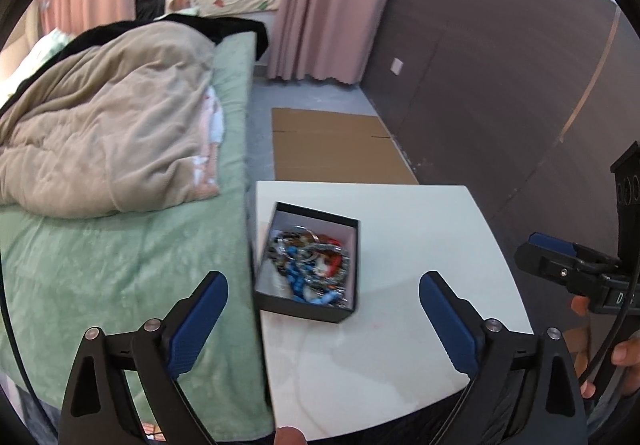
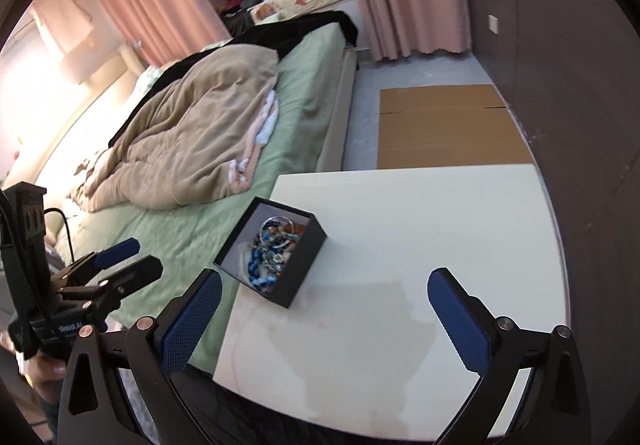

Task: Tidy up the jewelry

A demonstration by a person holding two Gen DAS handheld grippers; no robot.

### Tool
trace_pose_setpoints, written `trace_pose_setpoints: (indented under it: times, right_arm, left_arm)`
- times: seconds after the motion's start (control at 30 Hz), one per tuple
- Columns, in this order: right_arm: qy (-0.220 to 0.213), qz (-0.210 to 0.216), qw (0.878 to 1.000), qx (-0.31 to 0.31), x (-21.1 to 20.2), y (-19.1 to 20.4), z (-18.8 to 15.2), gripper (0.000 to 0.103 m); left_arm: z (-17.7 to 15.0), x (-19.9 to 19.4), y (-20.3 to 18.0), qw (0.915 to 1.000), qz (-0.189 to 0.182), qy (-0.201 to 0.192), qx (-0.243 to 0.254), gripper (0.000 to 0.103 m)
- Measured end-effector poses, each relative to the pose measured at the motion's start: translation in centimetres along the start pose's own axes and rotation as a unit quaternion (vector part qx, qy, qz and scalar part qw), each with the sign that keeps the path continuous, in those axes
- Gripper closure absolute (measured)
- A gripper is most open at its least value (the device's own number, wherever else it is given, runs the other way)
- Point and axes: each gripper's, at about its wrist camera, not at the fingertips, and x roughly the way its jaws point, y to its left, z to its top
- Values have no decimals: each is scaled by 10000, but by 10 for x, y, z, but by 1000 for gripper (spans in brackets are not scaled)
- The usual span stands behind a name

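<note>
Jewelry (image 1: 310,265) blurs into a tangled heap inside the black box (image 1: 336,223), pieces indistinguishable; left gripper (image 1: 324,309) and right gripper (image 2: 324,309) hover nearby, both spread wide, empty.

One white surface (image 1: 420,229) carries one black box (image 1: 308,307), and in it sits one tangled heap of jewelry (image 1: 310,265), its pieces too jumbled to count. Two tools: the left tool (image 1: 323,309) and the right tool (image 2: 325,305). One bed (image 1: 120,257), one beige blanket (image 1: 100,133), one flat cardboard sheet (image 1: 336,145), two pink curtains.
</note>
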Motion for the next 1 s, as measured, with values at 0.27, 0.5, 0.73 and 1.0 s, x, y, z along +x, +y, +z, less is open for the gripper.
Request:
trace_pose_setpoints:
  times: [0.27, 0.5, 0.73, 1.0]
  right_arm:
    - [-308, -251, 9990, 221, -35, -22, -31, 0]
    - [-513, -326, 9976, 317, -61, -29, -59, 0]
    - [-768, -491, 9953, 325, -90, -28, -86, 0]
    - [-1069, -577, 9923, 242, -123, -16, -116, 0]
  left_arm:
    - [-22, -19, -41, 9989, -125, -108, 434, 5]
    - [-43, -42, -68, 9972, -134, -201, 711, 5]
    - [-65, -70, -83, 9957, -140, -400, 819, 5]
    - [-93, -105, -96, 9930, -114, -668, 970, 5]
